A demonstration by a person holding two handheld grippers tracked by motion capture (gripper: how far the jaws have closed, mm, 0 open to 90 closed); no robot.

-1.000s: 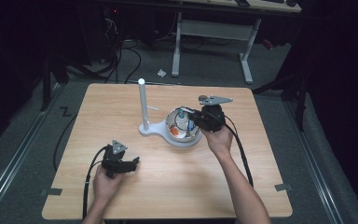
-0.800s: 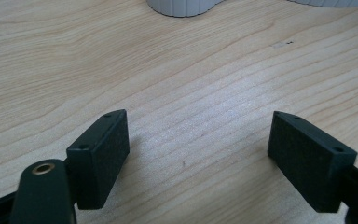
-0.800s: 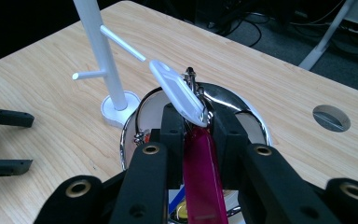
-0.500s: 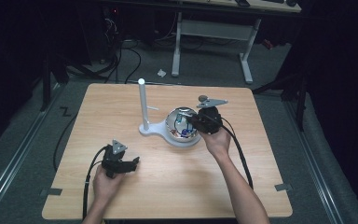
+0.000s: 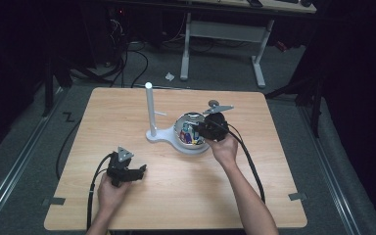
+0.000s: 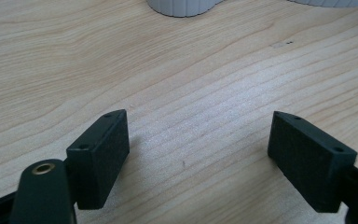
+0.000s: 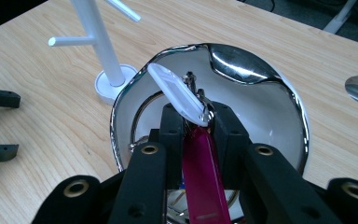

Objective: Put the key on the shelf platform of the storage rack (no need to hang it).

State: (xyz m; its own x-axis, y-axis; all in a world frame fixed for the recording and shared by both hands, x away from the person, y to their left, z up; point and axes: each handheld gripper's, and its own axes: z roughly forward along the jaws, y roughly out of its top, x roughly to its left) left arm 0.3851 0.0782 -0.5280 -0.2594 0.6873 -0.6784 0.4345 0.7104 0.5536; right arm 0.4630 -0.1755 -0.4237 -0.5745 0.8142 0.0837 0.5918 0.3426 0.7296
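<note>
Place: we think this is a lab or test room, not a home.
Desk: we see one bare wooden desk (image 5: 127, 112) standing alone in the middle of the room.
Floor: we see grey floor all round the desk, with tape marks (image 5: 52, 201) by its near corners.
Cables: we see black cables (image 5: 127, 61) lying loose on the floor past the far edge.
Behind: we see a white metal bench frame (image 5: 220, 30) and dark gear.
Light: we see the desk lit and the rest dark.

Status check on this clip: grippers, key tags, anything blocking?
Left gripper open, idle on table. Right gripper shut on white key tag over bowl. Nothing blocking.
</note>
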